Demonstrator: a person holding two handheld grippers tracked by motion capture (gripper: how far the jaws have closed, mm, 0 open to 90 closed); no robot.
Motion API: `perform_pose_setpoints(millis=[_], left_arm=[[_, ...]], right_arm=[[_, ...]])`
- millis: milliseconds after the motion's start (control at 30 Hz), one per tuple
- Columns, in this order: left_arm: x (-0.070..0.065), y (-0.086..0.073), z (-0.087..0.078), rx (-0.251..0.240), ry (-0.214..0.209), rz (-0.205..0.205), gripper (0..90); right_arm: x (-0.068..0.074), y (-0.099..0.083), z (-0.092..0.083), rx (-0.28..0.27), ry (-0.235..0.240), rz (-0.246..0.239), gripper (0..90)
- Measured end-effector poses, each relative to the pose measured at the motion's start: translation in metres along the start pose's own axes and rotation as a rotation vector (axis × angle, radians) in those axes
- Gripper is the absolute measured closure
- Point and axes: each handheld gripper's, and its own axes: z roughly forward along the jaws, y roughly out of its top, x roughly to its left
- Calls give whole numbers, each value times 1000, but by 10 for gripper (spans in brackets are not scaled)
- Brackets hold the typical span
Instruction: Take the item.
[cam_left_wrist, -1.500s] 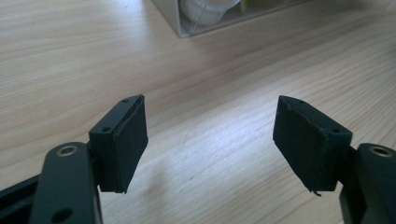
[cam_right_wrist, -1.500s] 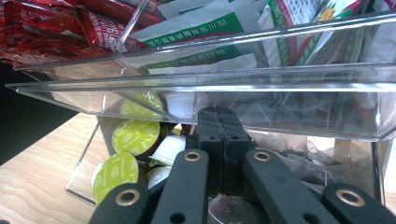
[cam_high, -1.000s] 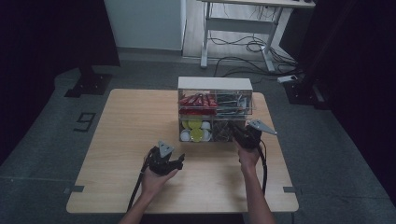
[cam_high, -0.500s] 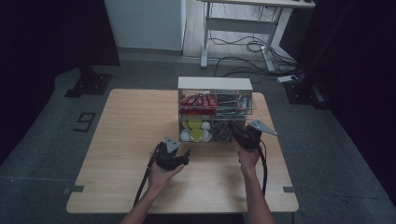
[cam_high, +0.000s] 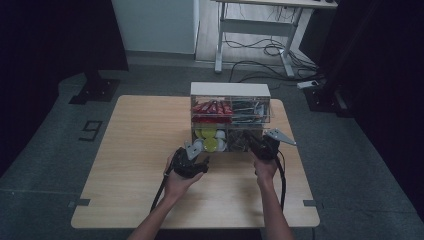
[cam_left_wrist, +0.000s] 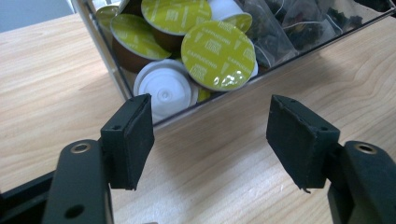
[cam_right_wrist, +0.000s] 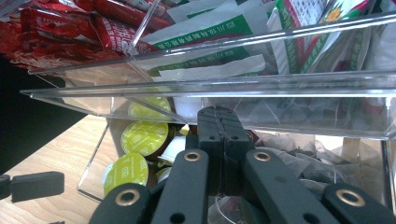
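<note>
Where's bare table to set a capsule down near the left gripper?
Bare wood lies left of the clear organizer, out to the table edge, and along the near edge between the forearms. It is crowded at the organizer's front, where the left gripper and right gripper work.

Left gripper: matte black body, two rectangular foam-faced pads with rough edges, brass-ringed pivot holes. Right gripper: identical black linkage bars with brass-ringed rivets, grey three-cornered plate on top. A black cable trails from each. Forearms appear bare; sleeves, if any, cannot be made out.
</note>
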Motion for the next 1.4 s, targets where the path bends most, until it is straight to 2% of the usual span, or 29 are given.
perform_pose_setpoints(millis=[167, 467, 933, 1400], left_arm=[[-3, 5, 5, -10, -5, 8, 323], [-4, 8, 14, -22, -13, -7, 324], [-4, 16, 26, -37, 10, -19, 326], [-14, 27, 42, -33, 40, 6, 329]], right_arm=[[0, 0, 0, -2, 2, 2, 889], [-1, 0, 0, -2, 3, 1, 889], [-1, 0, 1, -1, 4, 6, 889], [-1, 0, 1, -1, 3, 5, 889]])
